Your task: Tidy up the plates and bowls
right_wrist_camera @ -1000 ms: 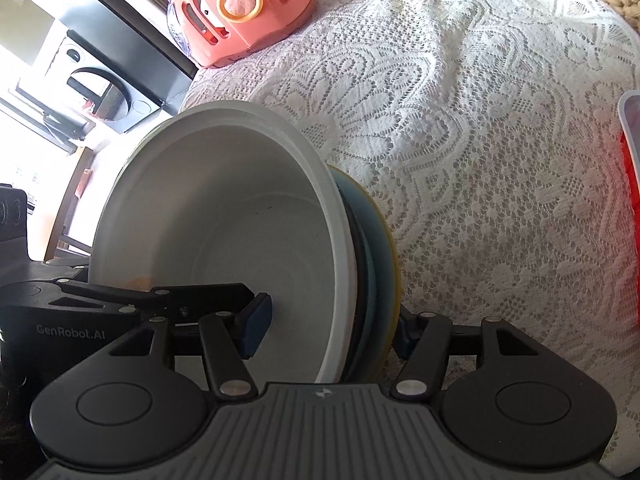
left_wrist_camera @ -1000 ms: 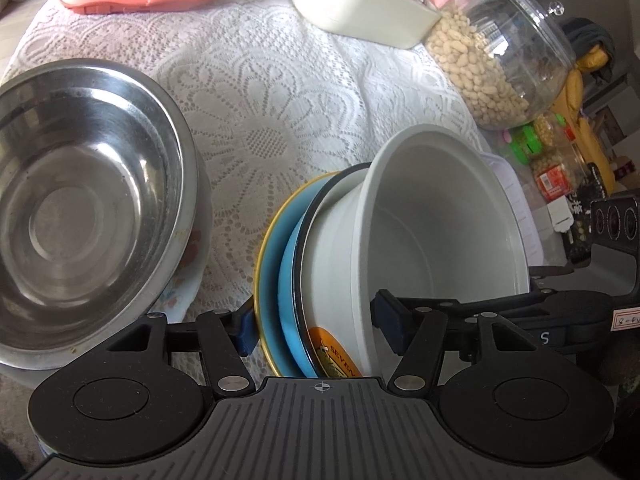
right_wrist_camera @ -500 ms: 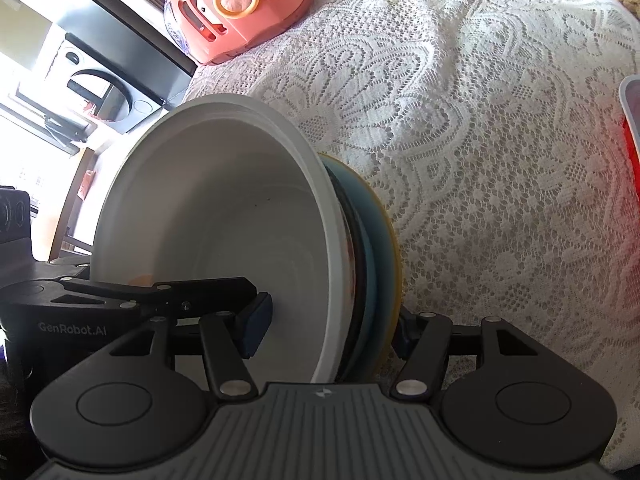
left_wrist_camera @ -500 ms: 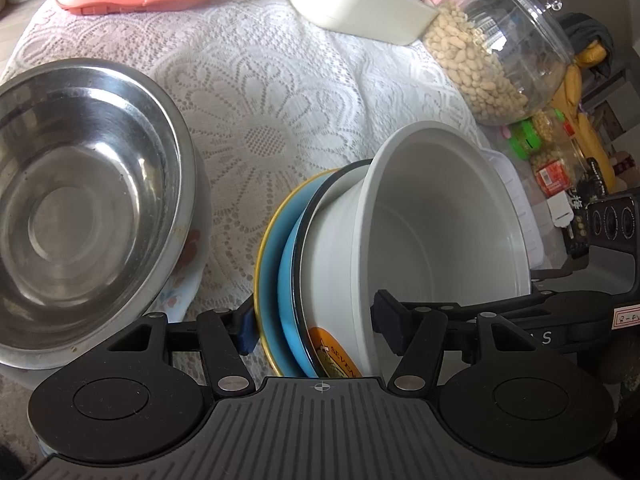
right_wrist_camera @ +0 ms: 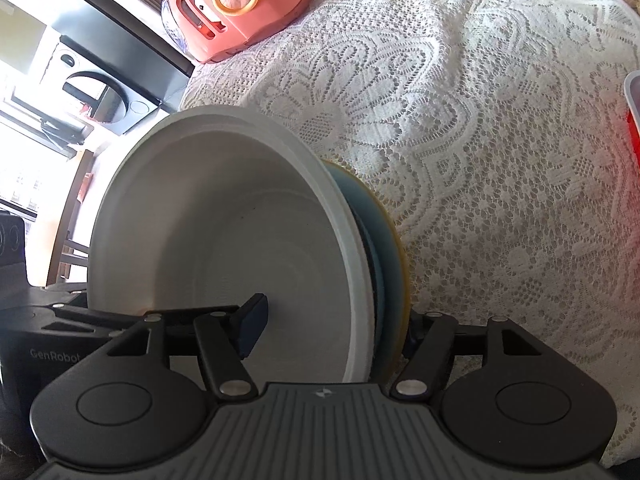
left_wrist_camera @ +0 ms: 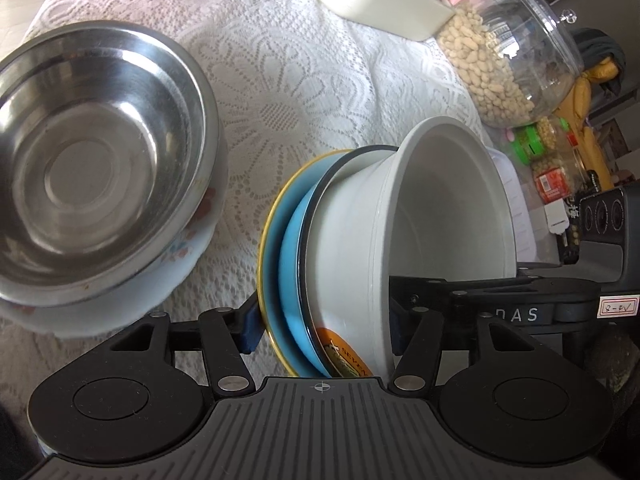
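Note:
A nested stack of dishes is held on edge above the lace tablecloth: a white bowl [left_wrist_camera: 448, 208] in front, then a dark-rimmed dish, a blue plate [left_wrist_camera: 292, 240] and a yellow-rimmed plate [left_wrist_camera: 266, 236]. My left gripper [left_wrist_camera: 322, 326] is shut on the stack at its near rim. My right gripper [right_wrist_camera: 332, 328] is shut on the same stack from the opposite side; the white bowl [right_wrist_camera: 216, 232] fills its view. A steel bowl [left_wrist_camera: 92, 160] sits in a floral dish [left_wrist_camera: 176, 256] to the left.
A jar of peanuts [left_wrist_camera: 504, 64], a white rectangular dish [left_wrist_camera: 376, 0] and small jars [left_wrist_camera: 552, 164] stand at the back right. A pink plastic basket [right_wrist_camera: 236, 8] sits at the far edge. A red-edged container [right_wrist_camera: 632, 120] is at the right.
The held stack has tilted and shifted slightly toward the steel bowl; both grippers stay shut on it.

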`<state>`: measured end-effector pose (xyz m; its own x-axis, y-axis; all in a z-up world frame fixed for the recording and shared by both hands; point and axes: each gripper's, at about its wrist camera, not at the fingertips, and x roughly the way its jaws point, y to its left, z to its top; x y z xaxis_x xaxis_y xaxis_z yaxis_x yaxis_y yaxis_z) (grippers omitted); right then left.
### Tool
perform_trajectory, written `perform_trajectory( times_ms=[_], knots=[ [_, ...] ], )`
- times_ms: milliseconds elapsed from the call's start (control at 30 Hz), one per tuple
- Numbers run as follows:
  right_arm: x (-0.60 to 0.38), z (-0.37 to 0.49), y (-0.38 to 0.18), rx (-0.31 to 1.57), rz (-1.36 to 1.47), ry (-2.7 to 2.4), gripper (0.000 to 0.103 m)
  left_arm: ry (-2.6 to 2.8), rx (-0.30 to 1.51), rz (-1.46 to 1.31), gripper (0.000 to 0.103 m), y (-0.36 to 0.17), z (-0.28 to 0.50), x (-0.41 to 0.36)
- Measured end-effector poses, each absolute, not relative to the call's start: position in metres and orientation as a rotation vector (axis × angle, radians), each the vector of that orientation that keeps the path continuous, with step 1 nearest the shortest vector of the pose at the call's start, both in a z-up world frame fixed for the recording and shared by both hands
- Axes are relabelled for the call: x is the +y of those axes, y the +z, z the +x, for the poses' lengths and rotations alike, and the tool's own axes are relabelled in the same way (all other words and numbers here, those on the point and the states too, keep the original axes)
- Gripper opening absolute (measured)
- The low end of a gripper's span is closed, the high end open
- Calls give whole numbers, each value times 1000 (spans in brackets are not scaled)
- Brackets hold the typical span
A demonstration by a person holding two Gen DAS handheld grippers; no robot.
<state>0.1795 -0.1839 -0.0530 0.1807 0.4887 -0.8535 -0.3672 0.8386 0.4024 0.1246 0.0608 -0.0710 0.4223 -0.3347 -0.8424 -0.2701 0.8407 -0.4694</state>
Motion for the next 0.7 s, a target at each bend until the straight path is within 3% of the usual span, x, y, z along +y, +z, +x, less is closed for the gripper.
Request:
perform_trajectory(
  times_ms=[500, 700],
  knots=[
    [-177, 168, -53, 1281, 89, 648, 67, -41, 1193, -590, 60, -73, 118, 65],
    [-179, 169, -55, 1267, 100, 641, 63, -37, 1204, -585, 62, -75, 122, 63]
  ],
)
